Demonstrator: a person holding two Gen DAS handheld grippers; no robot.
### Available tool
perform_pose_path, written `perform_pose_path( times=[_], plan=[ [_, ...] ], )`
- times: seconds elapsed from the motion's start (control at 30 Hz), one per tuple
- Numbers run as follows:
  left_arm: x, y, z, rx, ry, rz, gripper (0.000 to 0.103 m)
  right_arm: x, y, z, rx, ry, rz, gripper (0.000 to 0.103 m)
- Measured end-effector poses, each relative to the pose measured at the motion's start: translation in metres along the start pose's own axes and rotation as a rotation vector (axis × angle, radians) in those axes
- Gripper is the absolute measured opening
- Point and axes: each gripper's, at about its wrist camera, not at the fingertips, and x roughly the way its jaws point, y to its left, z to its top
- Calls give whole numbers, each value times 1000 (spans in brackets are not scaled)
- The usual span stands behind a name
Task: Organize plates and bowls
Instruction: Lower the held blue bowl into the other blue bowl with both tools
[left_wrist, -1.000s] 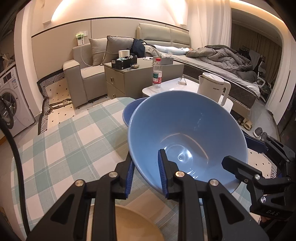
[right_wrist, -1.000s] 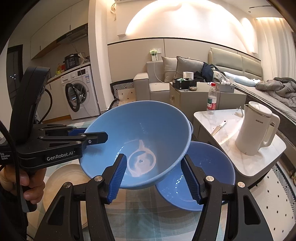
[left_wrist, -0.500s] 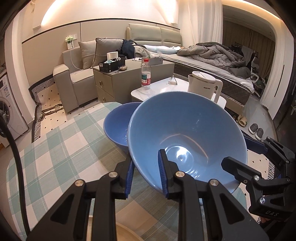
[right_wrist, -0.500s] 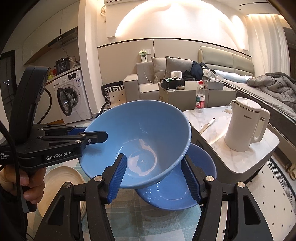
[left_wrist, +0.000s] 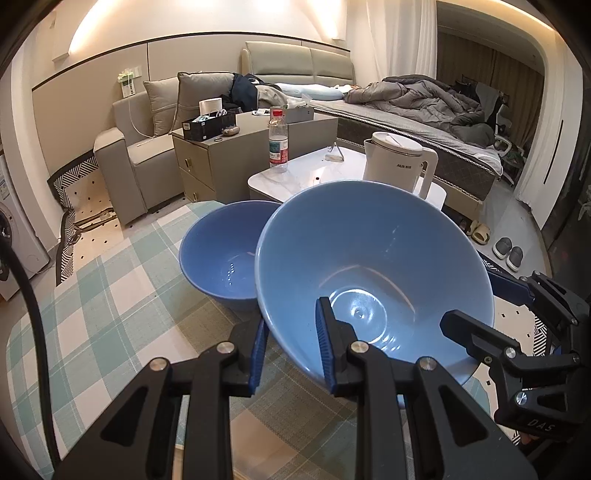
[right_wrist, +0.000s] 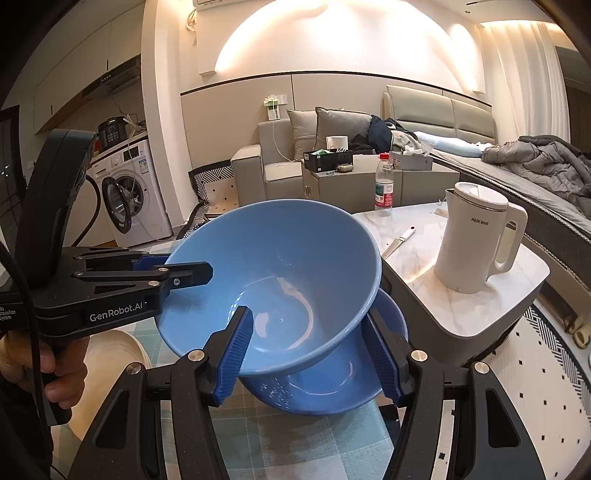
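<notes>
Left claw (left_wrist: 291, 350) is seen at 6 o'clock of its own view, clamped on the near rim of the held bowl (left_wrist: 373, 284), one blue pad inside the wall and one outside. That bowl is tilted, its opening turned toward the camera. At 4 o'clock the right claw (left_wrist: 480, 295) is seen reaching in at the bowl's right side, one finger inside the bowl, the other behind it. A second bowl (left_wrist: 221, 254) stands on the checked cloth (left_wrist: 103, 314) at 10 o'clock of the held one, partly hidden by its rim. A kettle (left_wrist: 399, 166) and a bottle (left_wrist: 278, 140) are seen on the white side table (left_wrist: 306, 175) at 12 o'clock.

From the right wrist, the right claw (right_wrist: 314, 354) is seen straddling the held bowl's (right_wrist: 273, 280) near right wall, one pad inside and one outside; whether the pads press on it cannot be told. The left claw (right_wrist: 177, 269) is seen at 9 o'clock, gripping the bowl's left rim, with a hand (right_wrist: 44, 362) on its handle. The second bowl (right_wrist: 332, 384) lies directly below the held one, at 5 o'clock of it, resting on the cloth (right_wrist: 295, 443). A pale plate (right_wrist: 107, 365) lies at 8 o'clock. The kettle (right_wrist: 476, 240) stands at 2 o'clock.
</notes>
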Motion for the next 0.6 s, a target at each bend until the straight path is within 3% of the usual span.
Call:
perform_pose_path(
  times=[0.6],
  plan=[
    [23, -15, -2, 24, 42, -4, 23, 14, -14, -7, 13, 40, -35, 63]
  ],
)
